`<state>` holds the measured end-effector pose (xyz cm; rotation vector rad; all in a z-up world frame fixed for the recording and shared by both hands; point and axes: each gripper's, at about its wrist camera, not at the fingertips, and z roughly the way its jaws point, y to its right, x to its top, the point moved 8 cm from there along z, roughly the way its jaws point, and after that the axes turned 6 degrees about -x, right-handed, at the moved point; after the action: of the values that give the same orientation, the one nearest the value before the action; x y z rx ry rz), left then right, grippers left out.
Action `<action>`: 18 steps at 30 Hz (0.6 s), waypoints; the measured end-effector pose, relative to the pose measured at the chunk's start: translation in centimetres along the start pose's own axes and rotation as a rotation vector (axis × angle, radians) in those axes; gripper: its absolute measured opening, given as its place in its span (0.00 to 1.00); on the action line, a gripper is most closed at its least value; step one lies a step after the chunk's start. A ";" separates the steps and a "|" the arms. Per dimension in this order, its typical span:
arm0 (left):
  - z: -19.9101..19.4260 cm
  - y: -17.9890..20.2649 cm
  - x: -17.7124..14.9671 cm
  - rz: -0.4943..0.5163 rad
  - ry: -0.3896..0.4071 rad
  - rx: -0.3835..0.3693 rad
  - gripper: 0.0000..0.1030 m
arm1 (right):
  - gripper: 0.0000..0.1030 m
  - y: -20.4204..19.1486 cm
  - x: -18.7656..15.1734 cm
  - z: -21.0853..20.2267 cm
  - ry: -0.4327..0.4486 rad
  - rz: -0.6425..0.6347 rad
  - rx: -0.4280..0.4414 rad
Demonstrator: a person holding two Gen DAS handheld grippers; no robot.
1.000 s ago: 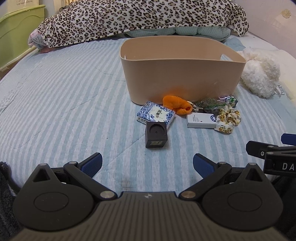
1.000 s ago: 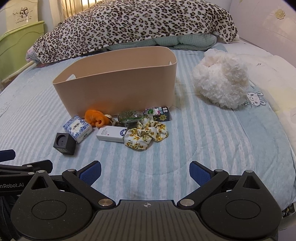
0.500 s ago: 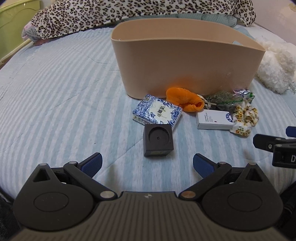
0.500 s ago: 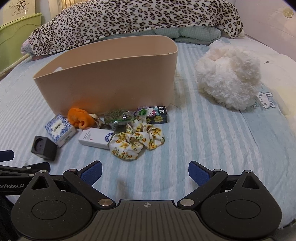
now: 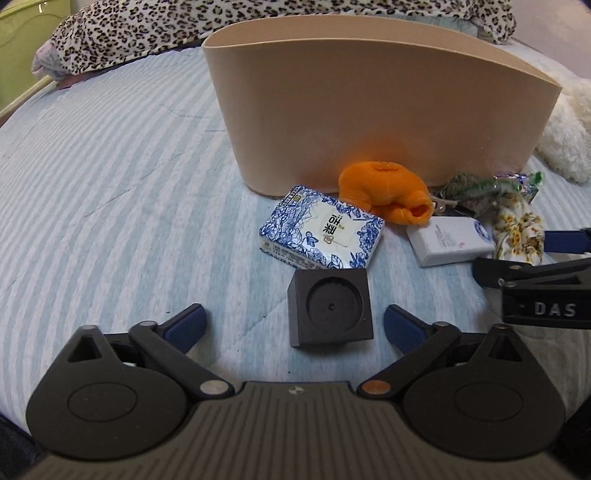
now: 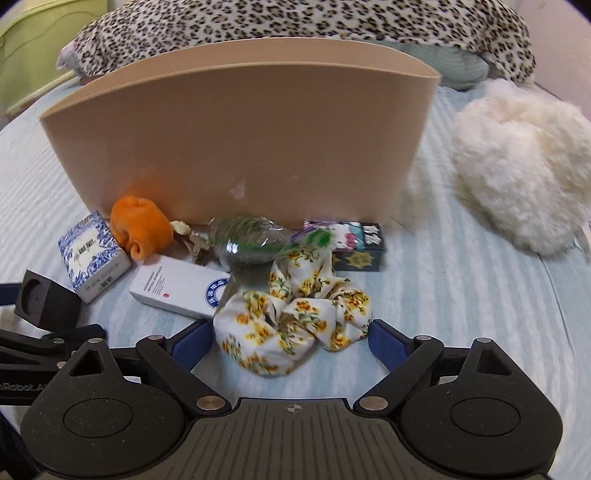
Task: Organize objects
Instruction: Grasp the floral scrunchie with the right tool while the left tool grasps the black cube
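Left gripper [image 5: 293,325], jaws spread, flanks a matte black cube [image 5: 330,307]; right gripper [image 6: 291,339], jaws spread, flanks a floral fabric scrunchie [image 6: 291,325]. Smooth beige bin [image 6: 240,133] fills upper centre, contents hidden.

A home bedroom, a bed covered in a pale blue striped quilt [image 5: 110,177], a leopard-print blanket [image 6: 295,22] heaped at the far end, a fluffy white plush [image 6: 517,166], a green headboard-like furniture piece [image 5: 22,44] at left
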<state>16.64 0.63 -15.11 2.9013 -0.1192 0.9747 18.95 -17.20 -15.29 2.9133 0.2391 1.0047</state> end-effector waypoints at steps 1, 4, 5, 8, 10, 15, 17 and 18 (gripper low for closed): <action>-0.1 0.0 0.0 0.005 0.002 -0.003 0.83 | 0.81 -0.2 0.1 0.0 0.016 -0.012 -0.002; -0.3 0.0 0.2 0.012 0.015 -0.003 0.69 | 0.63 -0.6 0.3 -0.3 0.049 -0.033 0.002; -0.4 -0.1 0.2 0.013 0.018 -0.001 0.65 | 0.60 -0.7 0.3 -0.4 0.052 -0.035 0.003; -0.8 0.1 0.1 0.015 0.033 -0.005 0.46 | 0.39 -1.1 0.5 -0.7 0.057 -0.036 0.013; -1.0 0.1 0.1 0.020 0.037 -0.010 0.33 | 0.23 -1.2 0.5 -1.2 0.057 -0.034 0.015; -1.2 0.0 0.1 0.005 0.052 -0.022 0.33 | 0.17 -1.1 0.4 -2.4 0.062 -0.002 0.005; -1.6 -0.2 0.4 0.005 0.063 -0.020 0.33 | 0.17 -0.8 0.3 -3.0 0.065 0.016 0.003; -1.9 -0.3 0.6 0.004 0.070 -0.018 0.33 | 0.17 -0.6 0.4 -3.3 0.069 0.024 0.002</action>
<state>15.99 1.07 -13.31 2.8480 -0.1281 1.0690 17.13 -16.59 -12.50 2.8929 0.2085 1.1099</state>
